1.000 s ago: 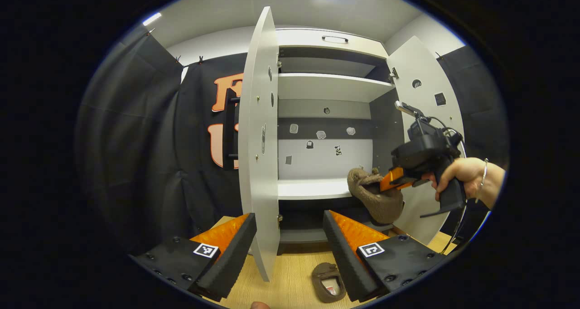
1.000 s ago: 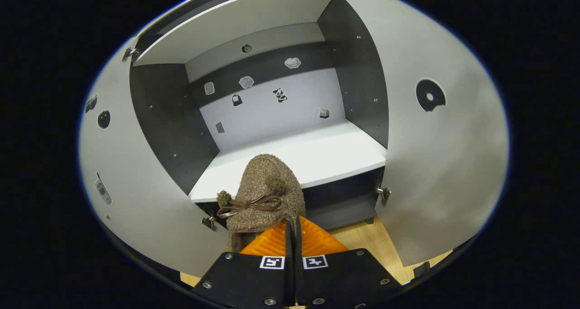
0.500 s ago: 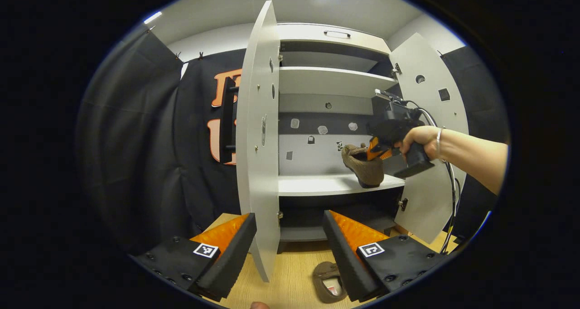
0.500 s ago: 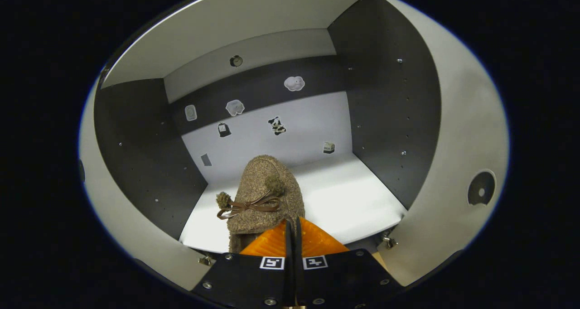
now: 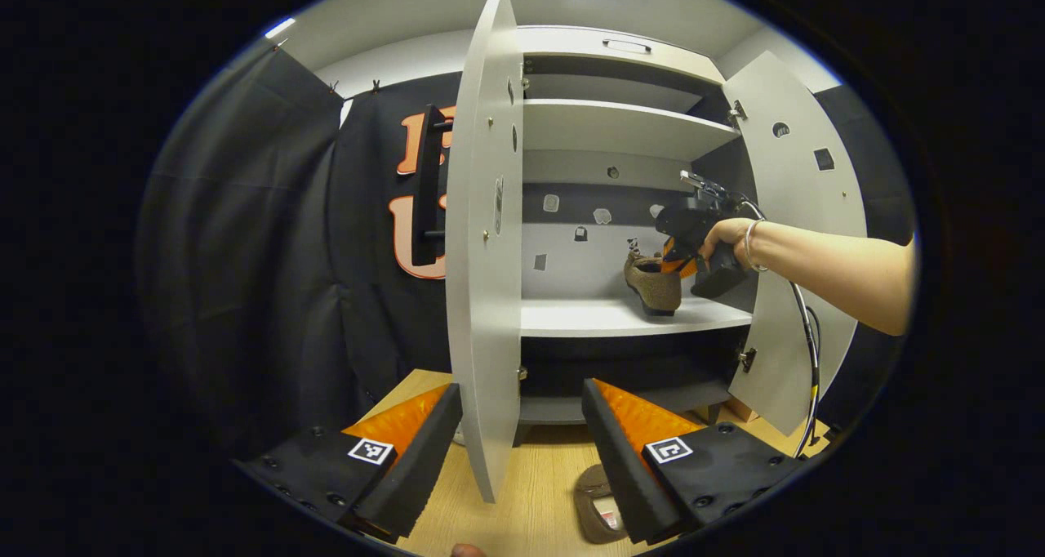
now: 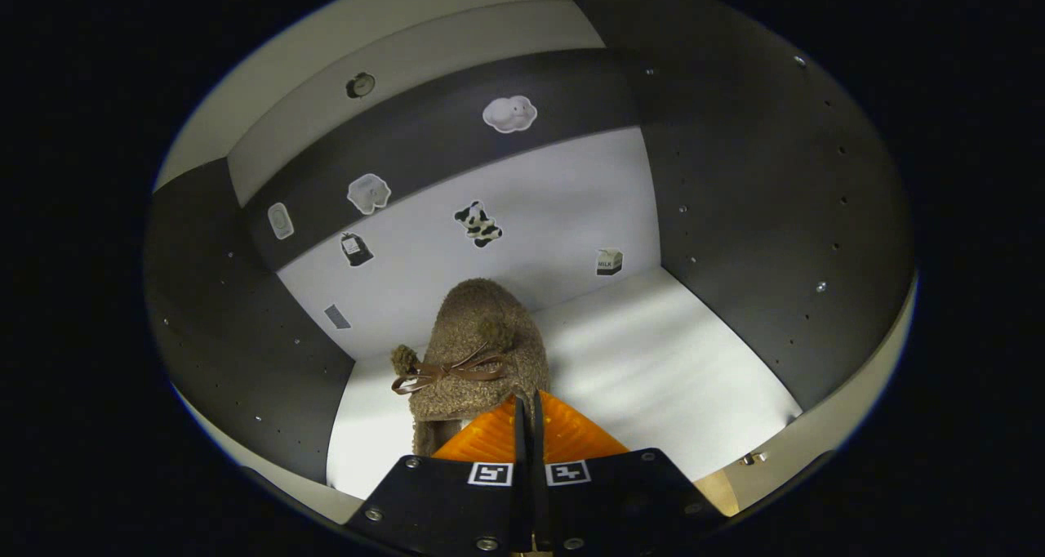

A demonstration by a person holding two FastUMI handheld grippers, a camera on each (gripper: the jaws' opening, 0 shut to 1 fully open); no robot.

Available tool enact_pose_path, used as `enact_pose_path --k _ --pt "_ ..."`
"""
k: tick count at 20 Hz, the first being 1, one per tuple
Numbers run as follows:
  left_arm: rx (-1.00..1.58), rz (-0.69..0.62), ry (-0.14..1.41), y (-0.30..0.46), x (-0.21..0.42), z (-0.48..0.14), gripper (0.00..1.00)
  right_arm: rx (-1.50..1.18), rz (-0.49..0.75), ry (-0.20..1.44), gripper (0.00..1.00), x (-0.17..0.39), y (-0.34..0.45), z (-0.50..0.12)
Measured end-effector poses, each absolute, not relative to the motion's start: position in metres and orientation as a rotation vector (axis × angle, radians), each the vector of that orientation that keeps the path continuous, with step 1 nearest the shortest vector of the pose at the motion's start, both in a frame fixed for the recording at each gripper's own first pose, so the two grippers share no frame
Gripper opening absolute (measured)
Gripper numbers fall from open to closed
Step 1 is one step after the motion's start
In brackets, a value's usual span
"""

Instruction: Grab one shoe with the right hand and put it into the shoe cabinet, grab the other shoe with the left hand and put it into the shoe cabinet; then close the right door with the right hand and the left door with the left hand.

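Note:
In the right gripper view my right gripper is shut on the heel rim of a brown fuzzy shoe with a bow, held inside the cabinet over its white shelf. The left gripper view shows that same shoe low over the shelf, with the right gripper and a hand behind it. My left gripper stands open above the wooden floor. The second brown shoe lies on the floor, partly hidden by the right finger. Both cabinet doors stand open: left door, right door.
The open left door's edge hangs between my left gripper's fingers in that view. Black cloth covers the wall left of the cabinet. Stickers dot the cabinet's back panel. A cable hangs from the right gripper.
The right gripper has carried the shoe from in front of the cabinet into the compartment, down close to the shelf. My left gripper has drifted slightly and stays open.

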State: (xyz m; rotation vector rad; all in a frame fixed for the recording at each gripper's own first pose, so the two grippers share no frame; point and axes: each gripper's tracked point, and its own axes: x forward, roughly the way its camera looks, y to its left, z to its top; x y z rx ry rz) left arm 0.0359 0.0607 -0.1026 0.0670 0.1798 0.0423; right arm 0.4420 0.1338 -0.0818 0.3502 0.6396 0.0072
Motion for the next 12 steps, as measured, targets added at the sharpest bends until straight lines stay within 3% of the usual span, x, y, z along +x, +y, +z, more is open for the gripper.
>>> enact_pose_path --k 6,12 --pt "0.067 0.049 0.203 0.060 0.036 -0.111 0.96 0.307 0.001 0.659 0.02 0.445 0.132 -0.089" --pt "0.065 0.033 0.192 0.051 0.035 -0.107 0.96 0.317 0.020 0.583 0.21 0.431 0.127 -0.051"
